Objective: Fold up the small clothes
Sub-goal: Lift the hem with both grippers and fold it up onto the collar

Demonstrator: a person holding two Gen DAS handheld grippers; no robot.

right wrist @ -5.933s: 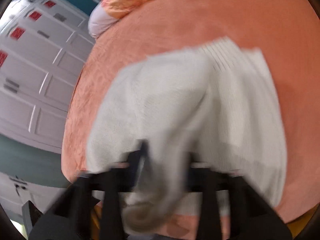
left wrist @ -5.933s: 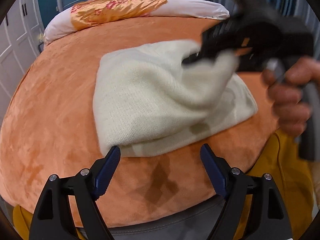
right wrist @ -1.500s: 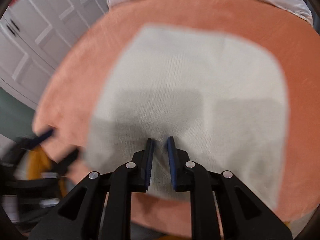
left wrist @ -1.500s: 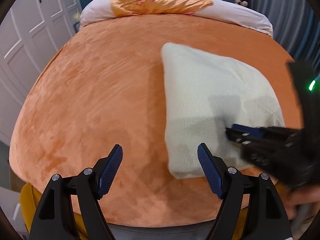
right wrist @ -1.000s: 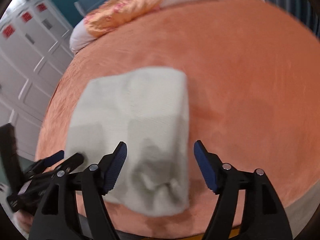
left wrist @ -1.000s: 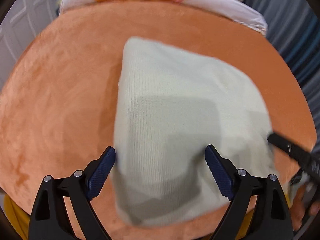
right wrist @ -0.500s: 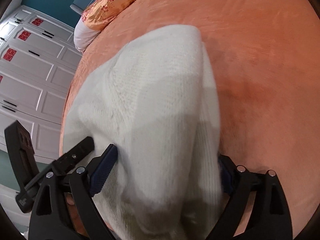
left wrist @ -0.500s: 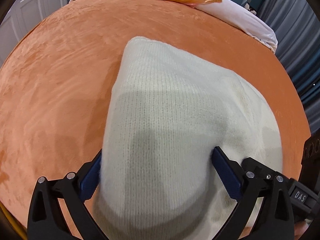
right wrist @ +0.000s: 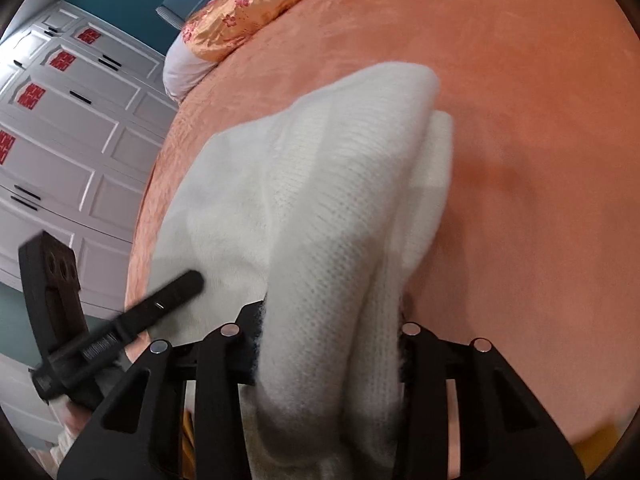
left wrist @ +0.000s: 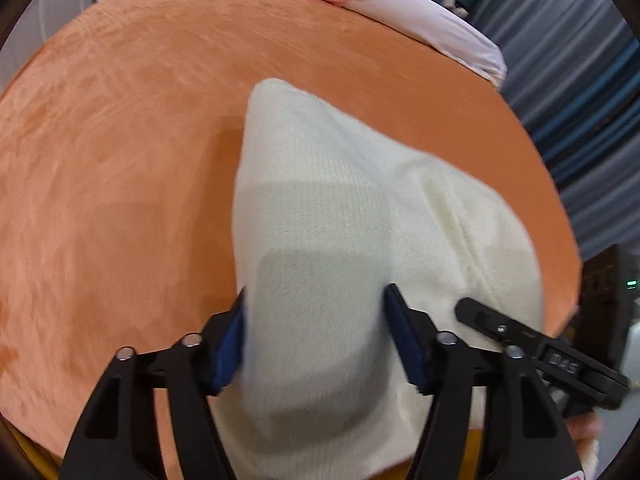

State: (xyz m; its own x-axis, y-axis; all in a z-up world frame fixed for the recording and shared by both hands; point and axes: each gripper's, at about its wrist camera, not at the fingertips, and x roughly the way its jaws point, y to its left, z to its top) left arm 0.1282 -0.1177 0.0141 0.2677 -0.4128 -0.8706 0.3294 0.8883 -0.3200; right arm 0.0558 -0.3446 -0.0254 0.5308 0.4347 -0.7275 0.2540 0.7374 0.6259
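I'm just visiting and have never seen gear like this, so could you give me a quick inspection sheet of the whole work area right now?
Surface: orange bedspread, plush.
Job's things: cream knit garment, folded, near edge bunched up.
Clutter: nothing seen.
Grippers: left gripper and right gripper both closing, with the garment's near edge between the jaws.
Cables: nothing seen.
Surroundings: orange floral pillow at the bed's head, white wardrobe, blue-grey curtains.
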